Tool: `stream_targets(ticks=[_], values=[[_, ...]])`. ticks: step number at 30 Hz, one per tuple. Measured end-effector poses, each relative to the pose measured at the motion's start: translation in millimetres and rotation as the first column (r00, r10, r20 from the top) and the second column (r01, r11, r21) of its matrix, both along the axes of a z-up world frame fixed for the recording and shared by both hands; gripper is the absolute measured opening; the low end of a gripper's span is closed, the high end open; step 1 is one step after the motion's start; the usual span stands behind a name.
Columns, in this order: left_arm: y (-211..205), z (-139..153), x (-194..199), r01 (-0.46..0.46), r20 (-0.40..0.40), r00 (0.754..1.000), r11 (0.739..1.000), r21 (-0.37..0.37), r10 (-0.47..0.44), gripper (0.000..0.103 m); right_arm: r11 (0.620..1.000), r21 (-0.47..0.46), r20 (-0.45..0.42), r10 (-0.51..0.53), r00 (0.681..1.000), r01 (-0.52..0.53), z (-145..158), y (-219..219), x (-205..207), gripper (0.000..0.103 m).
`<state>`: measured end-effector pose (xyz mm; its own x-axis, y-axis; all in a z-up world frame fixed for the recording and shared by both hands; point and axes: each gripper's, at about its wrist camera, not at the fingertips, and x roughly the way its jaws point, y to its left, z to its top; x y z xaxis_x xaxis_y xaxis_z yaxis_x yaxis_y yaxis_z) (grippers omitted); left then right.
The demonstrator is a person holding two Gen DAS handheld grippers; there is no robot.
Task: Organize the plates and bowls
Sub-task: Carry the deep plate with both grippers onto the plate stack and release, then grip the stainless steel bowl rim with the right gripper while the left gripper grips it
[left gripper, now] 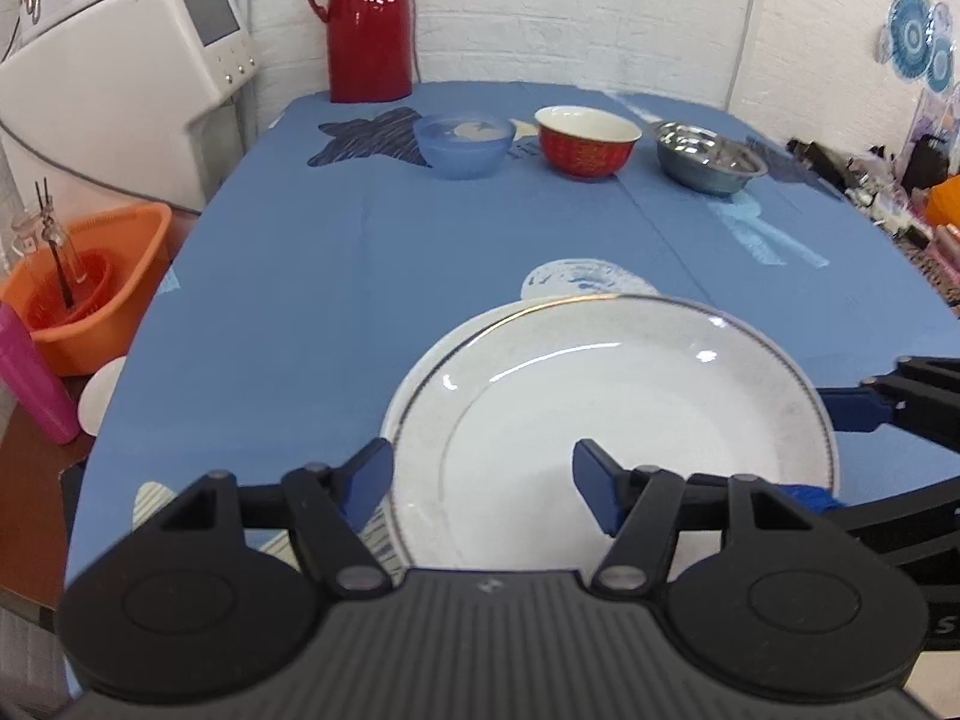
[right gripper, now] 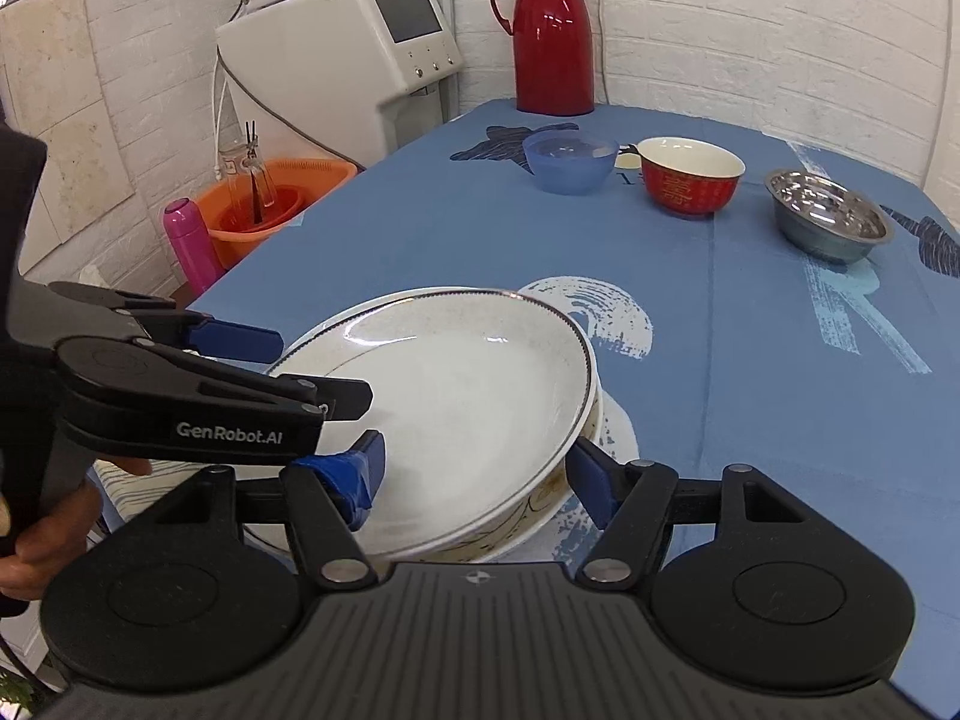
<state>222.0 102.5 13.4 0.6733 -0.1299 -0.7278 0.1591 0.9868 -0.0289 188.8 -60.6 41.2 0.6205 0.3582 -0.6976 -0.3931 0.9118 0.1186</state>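
Both grippers straddle the near rim of the top plate [right gripper: 456,384], their fingers spread apart. The left gripper [left gripper: 480,489] spans its left edge, the right gripper [right gripper: 474,468] its right edge, so neither arm is clearly nearer. The plate tilts on a stack of plates [right gripper: 540,516] near the front of the blue tablecloth [right gripper: 750,360]; being round, it has no long axis. The three bowls [right gripper: 690,183] stand well beyond, in a row.

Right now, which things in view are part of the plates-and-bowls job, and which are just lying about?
Part of the job:
white plate atop the plate stack
blue bowl
red bowl
steel bowl

Lying about:
red flask
orange basin
pink bottle
white machine
clutter at the table's far right
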Motion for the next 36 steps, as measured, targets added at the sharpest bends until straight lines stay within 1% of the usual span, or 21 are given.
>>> stream_targets(ticks=[1,3,6,9,12,15,19,23,26,29,32,36], values=[[-0.5,-1.8,0.2,-0.006,0.004,1.0,1.0,0.013,0.006,0.065,1.0,0.024,-0.009,-0.002,1.0,0.003,-0.3,-4.8,0.5,0.053],[2.2,-5.9,0.8,-0.011,-0.009,1.0,1.0,0.012,0.011,0.065,0.999,0.047,-0.017,-0.018,1.0,0.019,-0.8,-12.8,0.1,0.053],[7.7,-3.9,-0.8,-0.012,-0.01,1.0,1.0,-0.021,0.011,0.065,0.998,0.046,0.004,-0.034,0.999,0.033,-0.7,-20.2,-1.6,0.053],[12.4,-0.1,2.3,-0.034,-0.02,0.999,0.998,-0.06,0.033,0.065,1.0,0.017,-0.007,-0.009,1.0,0.009,-4.1,-13.6,2.2,0.053],[16.9,5.8,0.8,-0.041,-0.018,0.999,0.995,-0.091,0.04,0.065,0.999,0.04,0.016,-0.001,1.0,0.0,-3.1,-14.7,0.4,0.053],[16.9,14.0,-3.2,-0.029,-0.001,1.0,0.994,-0.105,0.029,0.065,0.997,0.064,0.028,-0.035,0.999,0.034,0.3,-25.3,4.2,0.053],[12.9,23.6,-1.5,-0.006,0.005,1.0,0.99,-0.141,0.006,0.066,0.989,0.113,0.001,-0.093,0.996,0.092,2.4,-47.8,11.8,0.053],[4.2,30.4,4.3,0.028,0.002,1.0,0.983,-0.181,-0.028,0.067,0.977,0.134,-0.036,-0.164,0.986,0.168,-2.6,-76.8,15.9,0.053],[-10.8,38.2,14.7,0.06,0.008,0.998,0.98,-0.192,-0.06,0.068,0.963,0.142,-0.062,-0.22,0.973,0.227,-6.0,-100.2,21.0,0.054],[-30.8,45.9,32.6,0.092,-0.002,0.995,0.971,-0.222,-0.095,0.069,0.949,0.144,-0.071,-0.273,0.959,0.281,-6.6,-123.9,29.2,0.054],[-54.4,50.0,60.9,0.107,-0.042,0.991,0.951,-0.291,-0.124,0.069,0.934,0.143,-0.082,-0.319,0.944,0.328,-5.9,-148.6,43.7,0.054],[-92.6,49.8,117.4,0.073,-0.137,0.98,0.908,-0.413,-0.141,0.069,0.913,0.155,-0.096,-0.365,0.926,0.377,-2.4,-182.7,78.5,0.054]])
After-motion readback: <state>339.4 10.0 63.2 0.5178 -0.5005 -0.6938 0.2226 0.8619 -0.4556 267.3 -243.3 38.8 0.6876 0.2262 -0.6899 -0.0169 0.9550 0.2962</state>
